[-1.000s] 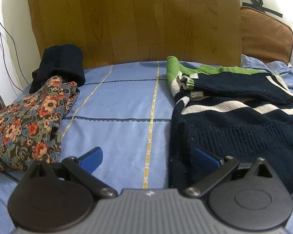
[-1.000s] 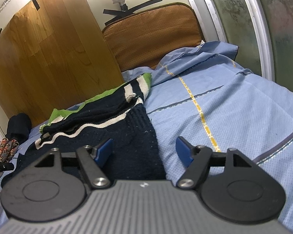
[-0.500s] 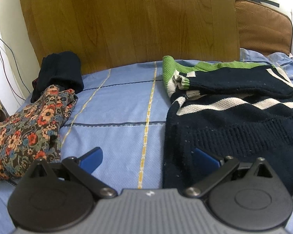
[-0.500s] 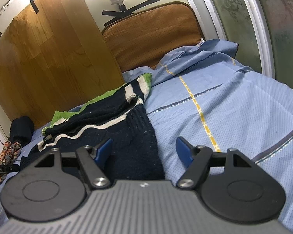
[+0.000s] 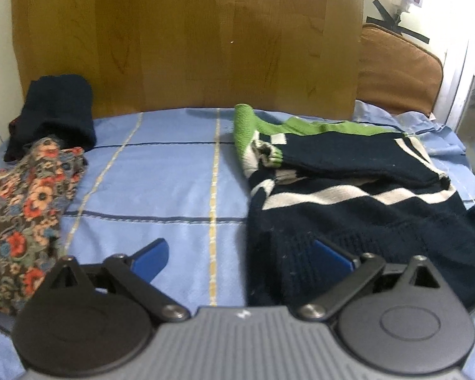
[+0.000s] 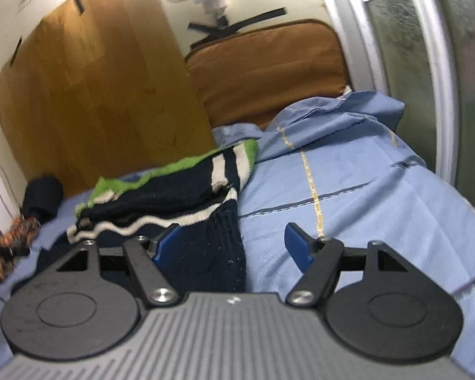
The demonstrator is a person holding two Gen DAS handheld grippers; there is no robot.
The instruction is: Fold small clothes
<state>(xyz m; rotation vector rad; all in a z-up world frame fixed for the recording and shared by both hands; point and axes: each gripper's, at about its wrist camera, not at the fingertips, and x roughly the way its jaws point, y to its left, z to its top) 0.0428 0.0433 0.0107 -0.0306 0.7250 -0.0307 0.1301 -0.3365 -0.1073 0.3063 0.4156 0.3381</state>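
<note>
A navy knit sweater (image 5: 348, 215) with white stripes and a green hem lies partly folded on the blue checked bed sheet (image 5: 161, 183). My left gripper (image 5: 242, 256) hovers over its near left edge. Its jaws are closing, with that edge lying beneath the gap and neither pad pressing on it. In the right wrist view the sweater (image 6: 174, 196) stretches away to the left. My right gripper (image 6: 232, 243) stands open over its near right corner, left finger above the knit, right finger above bare sheet (image 6: 348, 196).
A floral garment (image 5: 22, 215) lies crumpled at the left edge of the bed, with a folded dark garment (image 5: 57, 114) behind it. A wooden headboard (image 5: 190, 38) and a brown cushion (image 6: 269, 72) close off the far side. A window frame (image 6: 380, 63) runs along the right.
Both views have tipped upward and show more of the headboard. The left fingers have drawn slightly closer together. The right view has risen, rolled a little and blurred. The sweater lies as before.
</note>
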